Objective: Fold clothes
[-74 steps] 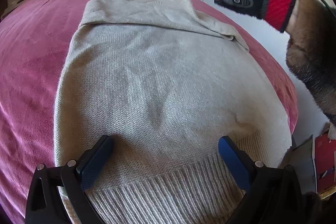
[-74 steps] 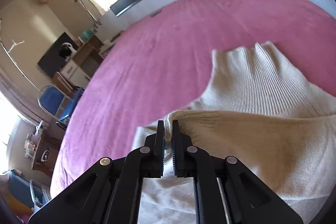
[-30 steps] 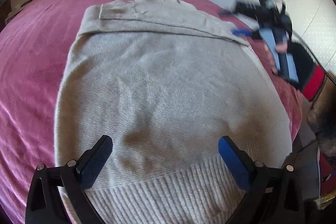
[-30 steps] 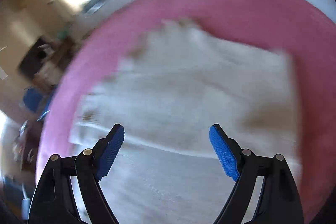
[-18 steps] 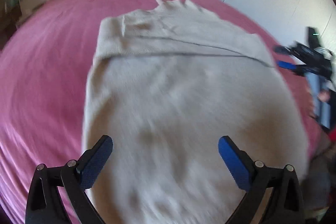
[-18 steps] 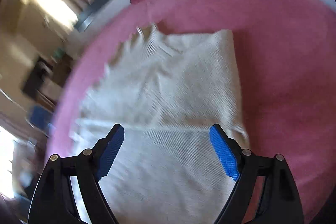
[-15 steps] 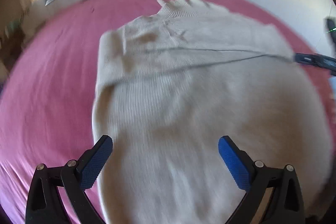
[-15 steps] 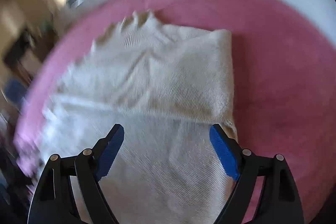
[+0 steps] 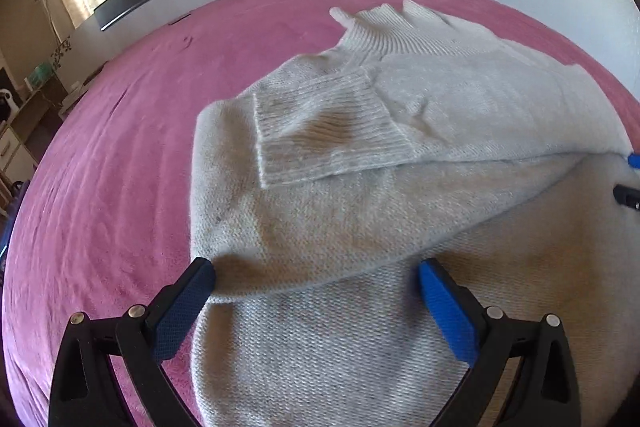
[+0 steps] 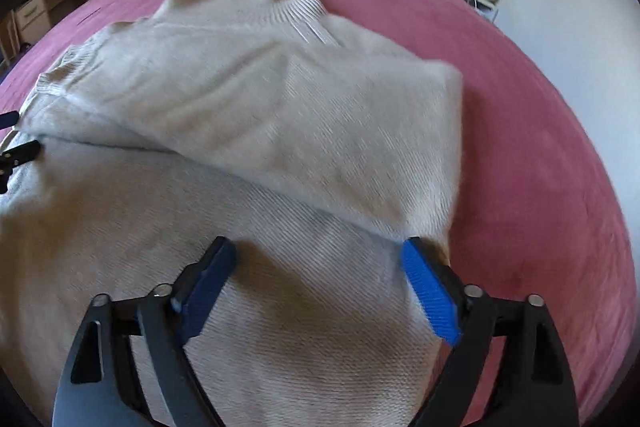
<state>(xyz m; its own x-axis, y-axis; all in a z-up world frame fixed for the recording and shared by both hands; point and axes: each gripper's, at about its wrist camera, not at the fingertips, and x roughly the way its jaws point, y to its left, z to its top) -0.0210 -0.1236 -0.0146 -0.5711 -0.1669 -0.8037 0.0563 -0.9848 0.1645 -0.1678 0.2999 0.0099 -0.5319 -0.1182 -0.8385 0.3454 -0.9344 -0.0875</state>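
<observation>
Left wrist view: cream turtleneck sweater (image 9: 400, 211) is spread on the pink bed (image 9: 120, 155), frame centre. One sleeve is already laid across the chest. Left tongs (image 9: 316, 291) and right tongs (image 10: 316, 271) are held spread wide, nothing gripped. Judged next: shoulder edges are to be pinched for the body fold.

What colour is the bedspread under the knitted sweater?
The plush velvety bedspread is deep pink, almost magenta, seen best in the left wrist view around the cream sweater.
</observation>
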